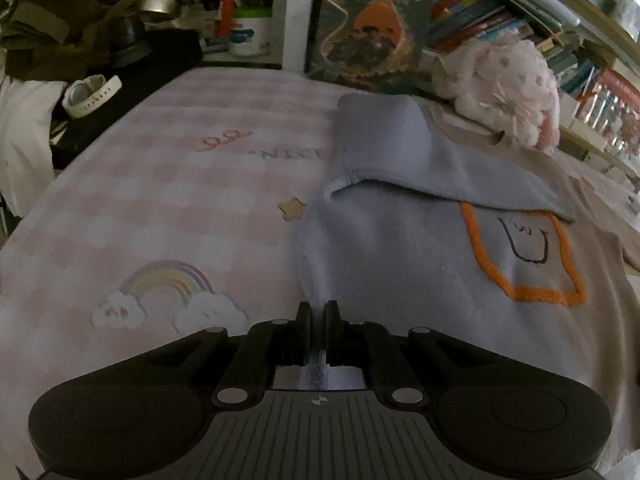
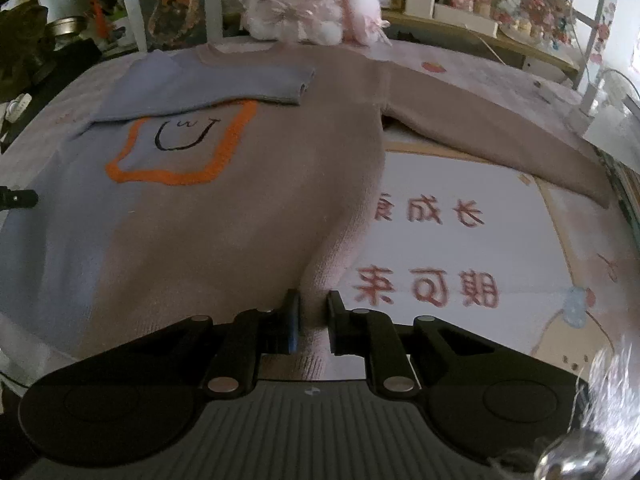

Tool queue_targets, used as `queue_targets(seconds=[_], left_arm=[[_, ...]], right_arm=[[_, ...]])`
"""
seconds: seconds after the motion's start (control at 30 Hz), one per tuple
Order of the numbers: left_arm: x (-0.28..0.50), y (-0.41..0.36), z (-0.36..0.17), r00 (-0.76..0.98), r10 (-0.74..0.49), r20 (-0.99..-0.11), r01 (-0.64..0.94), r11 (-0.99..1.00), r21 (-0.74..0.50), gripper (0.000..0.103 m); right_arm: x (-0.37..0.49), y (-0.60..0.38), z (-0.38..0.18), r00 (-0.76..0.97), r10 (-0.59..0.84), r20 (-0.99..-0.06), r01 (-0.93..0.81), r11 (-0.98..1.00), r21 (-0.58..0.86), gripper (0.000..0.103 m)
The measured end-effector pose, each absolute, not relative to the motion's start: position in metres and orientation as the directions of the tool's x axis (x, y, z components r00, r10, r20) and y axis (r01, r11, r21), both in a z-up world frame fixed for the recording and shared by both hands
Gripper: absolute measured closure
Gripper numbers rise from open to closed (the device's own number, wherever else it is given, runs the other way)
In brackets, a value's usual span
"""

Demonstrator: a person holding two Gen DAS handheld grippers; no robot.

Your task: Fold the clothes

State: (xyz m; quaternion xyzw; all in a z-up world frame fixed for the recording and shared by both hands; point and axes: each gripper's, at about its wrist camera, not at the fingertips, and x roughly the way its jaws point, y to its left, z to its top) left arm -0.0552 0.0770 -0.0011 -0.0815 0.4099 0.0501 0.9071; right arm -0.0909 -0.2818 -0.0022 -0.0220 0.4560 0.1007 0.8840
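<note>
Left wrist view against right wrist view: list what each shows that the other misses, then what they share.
Only the left wrist view: the rainbow print on the pink blanket, a white watch, and the left gripper shut on the sweater's blue edge.
Only the right wrist view: the beige sleeve stretched out, and the right gripper pinching the beige hem.
Both: the sweater, its folded blue sleeve, and the plush toy.

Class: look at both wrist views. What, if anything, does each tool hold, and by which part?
Both hold the blue-and-tan knitted sweater. The left tool pinches its blue bottom edge; the right tool pinches its tan bottom edge.
</note>
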Motion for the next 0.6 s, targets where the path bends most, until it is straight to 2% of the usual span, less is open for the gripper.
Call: queue_targets(seconds=[0.1,0.2,0.3,0.33,0.4,0.5,0.57,0.6], left_arm=[[-0.046,0.089,-0.001,0.659,0.008,-0.752,-0.145,0.982,-0.117,0.097],[-0.043,0.093,-0.001,0.656,0.001,-0.755,-0.124,0.987,-0.106,0.091],[-0.045,0.094,0.001,0.662,0.0,-0.749,-0.105,0.99,-0.093,0.09],[-0.047,0.093,0.002,0.668,0.0,-0.744,-0.098,0.991,-0.088,0.09],[-0.052,0.091,0.009,0.69,0.004,-0.724,-0.083,0.994,-0.074,0.086],[-0.064,0.082,0.02,0.734,-0.007,-0.679,-0.039,0.998,-0.053,0.066],[-0.071,0.074,0.026,0.759,-0.024,-0.651,-0.005,0.999,-0.042,0.042],[-0.074,0.069,0.028,0.767,-0.034,-0.64,0.012,0.999,-0.039,0.038]], right_arm=[[-0.086,-0.269,-0.003,0.575,0.145,-0.806,-0.191,0.981,0.04,0.09],[-0.087,-0.26,-0.004,0.584,0.121,-0.803,-0.177,0.984,0.02,0.09],[-0.089,-0.258,-0.004,0.59,0.103,-0.801,-0.157,0.988,0.011,0.089],[-0.091,-0.259,-0.003,0.59,0.1,-0.801,-0.145,0.989,0.017,0.087],[-0.094,-0.262,0.0,0.592,0.095,-0.8,-0.113,0.993,0.034,0.077],[-0.102,-0.269,0.007,0.61,0.093,-0.787,-0.078,0.995,0.057,0.069],[-0.107,-0.273,0.012,0.622,0.07,-0.78,-0.051,0.997,0.049,0.063],[-0.109,-0.276,0.015,0.626,0.057,-0.778,-0.035,0.998,0.045,0.059]])
